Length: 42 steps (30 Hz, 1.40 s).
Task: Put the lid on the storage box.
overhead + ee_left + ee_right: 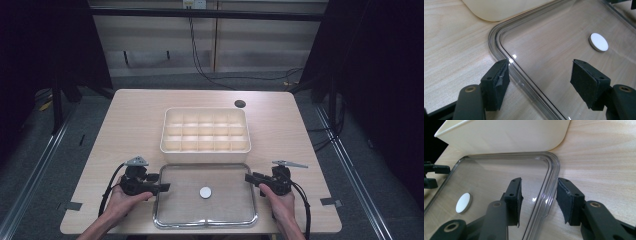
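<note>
Straddling the clear rectangular plastic lid's [172, 200] side rims, both tongs, left [540, 83] and right [539, 201], gape unpinched; next, squeezing both rims.

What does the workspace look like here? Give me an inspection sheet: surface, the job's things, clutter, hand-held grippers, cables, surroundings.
Surface: light wood table, with a dark round port near its far edge.
Job's things: clear lid lying flat at the near edge, a white disc at its middle; cream compartment box just behind it, compartments look empty.
Clutter: nothing seen.
Grippers: left hand-held gripper open, jaws astride the lid's left rim; right hand-held gripper open, jaws astride the right rim, pads not touching.
Cables: one trails from each gripper; a black cable hangs down the back wall.
Surroundings: dark curtains at both sides, grey floor.
</note>
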Motion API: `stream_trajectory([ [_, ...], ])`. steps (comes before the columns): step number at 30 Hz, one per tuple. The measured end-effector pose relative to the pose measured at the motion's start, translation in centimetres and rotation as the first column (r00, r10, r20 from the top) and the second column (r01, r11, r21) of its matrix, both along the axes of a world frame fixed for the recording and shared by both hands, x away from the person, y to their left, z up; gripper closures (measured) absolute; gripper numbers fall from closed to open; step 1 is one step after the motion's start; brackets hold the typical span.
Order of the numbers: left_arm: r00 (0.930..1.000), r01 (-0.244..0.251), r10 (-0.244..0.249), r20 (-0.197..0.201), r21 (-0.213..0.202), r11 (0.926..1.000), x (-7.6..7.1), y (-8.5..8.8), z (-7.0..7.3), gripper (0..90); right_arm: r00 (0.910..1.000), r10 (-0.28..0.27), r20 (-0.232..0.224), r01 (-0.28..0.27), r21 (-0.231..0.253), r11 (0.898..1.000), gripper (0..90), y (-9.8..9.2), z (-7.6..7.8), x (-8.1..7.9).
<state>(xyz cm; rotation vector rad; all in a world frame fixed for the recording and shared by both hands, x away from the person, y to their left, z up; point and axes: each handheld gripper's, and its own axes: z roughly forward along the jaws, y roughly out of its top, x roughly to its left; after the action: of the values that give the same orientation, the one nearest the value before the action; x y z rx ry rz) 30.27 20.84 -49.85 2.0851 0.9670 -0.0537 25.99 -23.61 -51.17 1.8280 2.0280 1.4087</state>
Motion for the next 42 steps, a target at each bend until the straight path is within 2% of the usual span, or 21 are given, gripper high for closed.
stream_trajectory([
  [5,0.9999,0.004,-0.004,0.015,0.022,0.9997,-0.2,-0.2,0.1,30.8,0.9995,-0.03,0.001,0.03,0.067,0.997,57.1,-0.4,0.0,0.0],
  [8,0.9998,0.0,-0.001,0.022,0.03,0.9996,-0.3,-0.2,0.1,30.9,0.9995,-0.031,0.01,0.03,0.076,0.997,57.2,-0.4,0.0,0.0],
  [10,0.9996,-0.01,0.009,0.028,0.034,0.9994,-0.4,-0.2,0.1,30.9,0.9993,-0.035,0.01,0.034,0.108,0.994,57.3,-0.6,0.0,0.0],
  [13,0.9997,-0.01,0.009,0.023,0.03,0.9995,-0.3,-0.1,0.1,30.9,0.9993,-0.037,0.01,0.035,0.16,0.986,58.2,-0.8,0.0,0.0],
  [14,0.9997,-0.01,0.009,0.023,0.03,0.9995,-0.3,-0.1,0.1,31.2,0.9993,-0.037,0.01,0.035,0.16,0.986,58.2,-0.8,0.0,0.0],
  [15,0.9999,-0.003,0.003,0.016,0.023,0.9997,-0.3,-0.1,0.1,32.3,0.9999,-0.004,0.011,0.001,0.226,0.974,63.6,-0.7,-0.2,0.1],
  [16,0.9999,0.004,-0.004,0.011,0.011,0.9999,-0.4,-0.3,0.0,32.3,0.9999,-0.004,0.011,0.001,0.226,0.974,63.6,-0.7,-0.2,0.1],
  [17,0.9993,0.009,-0.01,0.035,0.042,0.9991,-0.6,-0.6,0.1,35.7,0.9997,0.007,0.023,-0.012,0.243,0.97,62.3,0.2,0.0,0.0],
  [18,0.9993,0.009,-0.01,0.035,0.042,0.9991,-0.6,-0.6,0.1,35.7,0.9997,0.007,0.023,-0.012,0.243,0.97,62.3,0.2,0.0,0.0],
  [19,0.9993,0.008,-0.01,0.036,0.048,0.9988,-0.7,-0.6,0.1,33.1,0.9998,0.013,0.013,-0.015,0.158,0.987,58.1,0.9,0.2,0.0],
  [20,0.9993,0.008,-0.01,0.036,0.048,0.9988,-0.7,-0.6,0.1,32.3,0.9998,0.013,0.013,-0.015,0.158,0.987,58.1,0.9,0.2,0.0],
  [23,0.9999,0.002,-0.002,0.014,0.013,0.9999,-0.4,-0.1,0.0,35.3,0.9988,0.046,0.016,-0.048,0.196,0.979,61.6,0.5,0.2,0.2],
  [26,1.0,0.004,-0.004,0.008,0.004,1.0,-0.3,0.0,0.0,35.1,0.9973,0.07,0.021,-0.073,0.199,0.977,62.1,0.3,0.3,0.3],
  [27,1.0,-0.001,0.001,0.005,-0.002,1.0,-0.3,0.0,0.0,33.9,0.9962,0.084,0.022,-0.087,0.215,0.973,64.1,0.2,0.4,0.2],
  [28,1.0,-0.007,0.007,0.004,-0.003,1.0,-0.4,0.0,0.0,33.9,0.9962,0.084,0.022,-0.087,0.215,0.973,64.1,0.2,0.4,0.2],
  [29,0.9999,0.006,-0.006,0.011,0.003,1.0,-0.4,0.0,0.0,33.4,0.9956,0.089,0.029,-0.093,0.236,0.967,66.7,-0.1,0.6,0.1],
  [30,0.9999,0.006,-0.006,0.011,0.003,1.0,-0.4,0.0,0.0,33.4,0.9956,0.089,0.029,-0.093,0.236,0.967,66.7,-0.1,0.6,0.1],
  [32,0.9999,0.008,-0.008,0.009,-0.005,1.0,-0.4,0.1,-0.1,33.5,0.9935,0.104,0.045,-0.112,0.258,0.96,69.1,-0.4,0.9,-0.1],
  [36,0.9999,-0.003,0.003,0.012,0.001,1.0,-0.3,0.3,-0.1,33.7,0.9924,0.111,0.053,-0.121,0.271,0.955,70.7,-0.7,1.1,-0.2],
  [39,0.9999,-0.011,0.011,-0.004,-0.018,0.9998,-0.2,0.5,-0.1,32.4,0.9915,0.11,0.07,-0.125,0.288,0.949,72.4,-0.9,1.2,-0.2],
  [42,1.0,-0.01,0.01,-0.001,-0.017,0.9998,-0.3,0.5,-0.1,32.2,0.9917,0.107,0.071,-0.124,0.295,0.947,72.8,-1.0,1.3,-0.2],
])
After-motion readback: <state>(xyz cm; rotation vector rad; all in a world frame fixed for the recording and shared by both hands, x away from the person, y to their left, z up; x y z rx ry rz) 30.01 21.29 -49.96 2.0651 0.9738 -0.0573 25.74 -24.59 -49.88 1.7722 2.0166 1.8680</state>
